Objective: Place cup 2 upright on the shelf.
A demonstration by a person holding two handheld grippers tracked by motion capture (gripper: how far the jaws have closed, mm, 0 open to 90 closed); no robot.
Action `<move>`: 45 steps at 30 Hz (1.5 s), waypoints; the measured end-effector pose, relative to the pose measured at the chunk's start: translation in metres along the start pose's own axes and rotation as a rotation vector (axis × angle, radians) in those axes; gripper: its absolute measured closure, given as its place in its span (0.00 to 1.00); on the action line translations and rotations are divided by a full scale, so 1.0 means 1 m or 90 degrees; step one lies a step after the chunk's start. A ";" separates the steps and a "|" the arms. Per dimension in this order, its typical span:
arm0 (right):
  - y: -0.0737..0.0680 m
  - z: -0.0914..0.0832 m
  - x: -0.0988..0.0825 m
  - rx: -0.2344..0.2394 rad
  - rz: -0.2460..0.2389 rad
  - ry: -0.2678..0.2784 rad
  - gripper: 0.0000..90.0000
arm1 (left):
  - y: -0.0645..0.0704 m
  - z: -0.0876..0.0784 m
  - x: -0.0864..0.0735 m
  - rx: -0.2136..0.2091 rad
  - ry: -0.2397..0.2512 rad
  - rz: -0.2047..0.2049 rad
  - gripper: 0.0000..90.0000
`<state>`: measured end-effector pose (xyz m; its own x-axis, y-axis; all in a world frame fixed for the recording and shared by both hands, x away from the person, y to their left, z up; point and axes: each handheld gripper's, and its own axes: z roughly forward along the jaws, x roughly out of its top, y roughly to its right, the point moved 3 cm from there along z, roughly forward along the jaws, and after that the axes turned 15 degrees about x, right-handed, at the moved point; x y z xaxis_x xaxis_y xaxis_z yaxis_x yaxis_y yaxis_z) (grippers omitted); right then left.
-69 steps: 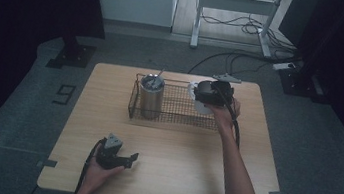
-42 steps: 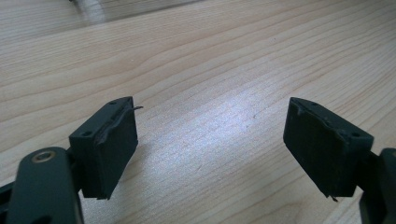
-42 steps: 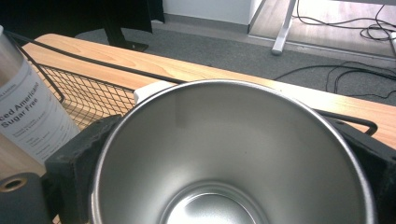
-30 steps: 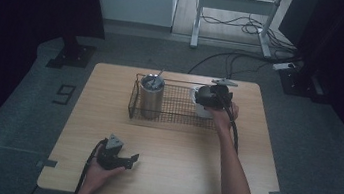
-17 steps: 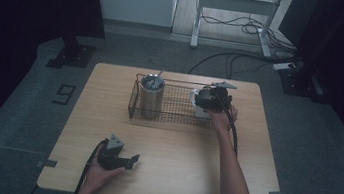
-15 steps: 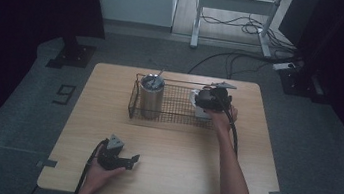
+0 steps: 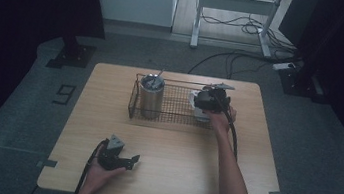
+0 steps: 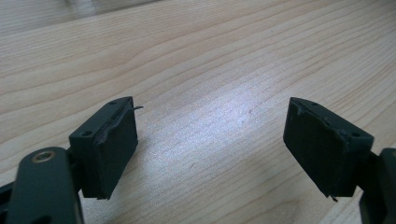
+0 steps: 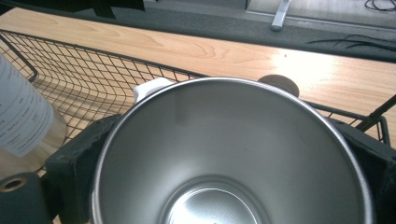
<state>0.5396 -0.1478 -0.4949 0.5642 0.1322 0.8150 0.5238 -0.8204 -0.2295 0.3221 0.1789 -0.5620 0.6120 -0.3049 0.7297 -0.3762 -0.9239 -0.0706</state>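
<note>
My right gripper [image 7: 205, 103] is shut on a steel cup [image 9: 224, 140], its black jaws pressing the cup's rim from both sides. The cup [image 7: 196, 103] looks white on the outside and sits at the right end of a black wire basket [image 7: 173, 111]. A taller steel tumbler [image 7: 151, 97] stands upright in the basket's left end, and its labelled side [image 9: 21, 121] shows in the right gripper view. My left gripper [image 7: 134, 160] rests low over the table's near left. Its jaws stand wide apart over bare wood, so my left gripper [image 8: 210, 149] is open and holds nothing.
The wooden table [image 7: 174, 178] carries the basket along its far side. The basket's mesh floor [image 9: 93, 70] lies between the cup and the tumbler. Dark floor, cables and a desk frame [image 7: 237, 5] lie beyond the far edge.
My right gripper with the cup has shifted slightly nearer and to the left at the basket's right end. The left gripper has stayed put.
</note>
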 end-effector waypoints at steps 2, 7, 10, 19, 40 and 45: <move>-0.001 0.002 -0.001 -0.011 -0.008 -0.009 0.06 | 0.000 0.000 0.000 0.000 0.000 0.000 0.20; -0.001 0.006 -0.004 -0.012 -0.004 -0.022 0.06 | 0.001 0.000 0.000 -0.001 -0.001 0.001 0.20; 0.000 0.007 -0.005 -0.013 -0.005 -0.022 0.06 | 0.000 0.000 0.000 -0.001 -0.001 0.001 0.20; -0.001 0.008 -0.006 -0.019 -0.010 -0.034 0.06 | 0.001 0.001 0.000 -0.001 -0.001 0.002 0.20; -0.008 0.000 -0.009 -0.048 -0.029 -0.098 0.05 | 0.003 0.001 -0.001 -0.003 -0.004 0.007 0.20; -0.008 -0.006 -0.007 -0.043 -0.025 -0.068 0.00 | 0.003 0.001 -0.001 -0.003 -0.004 0.008 0.20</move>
<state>0.5276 -0.1454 -0.4958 0.6112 0.2200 0.7602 0.5041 -0.8488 -0.1597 0.3214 0.1759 -0.5636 0.6113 -0.3186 0.7245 -0.3871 -0.9188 -0.0775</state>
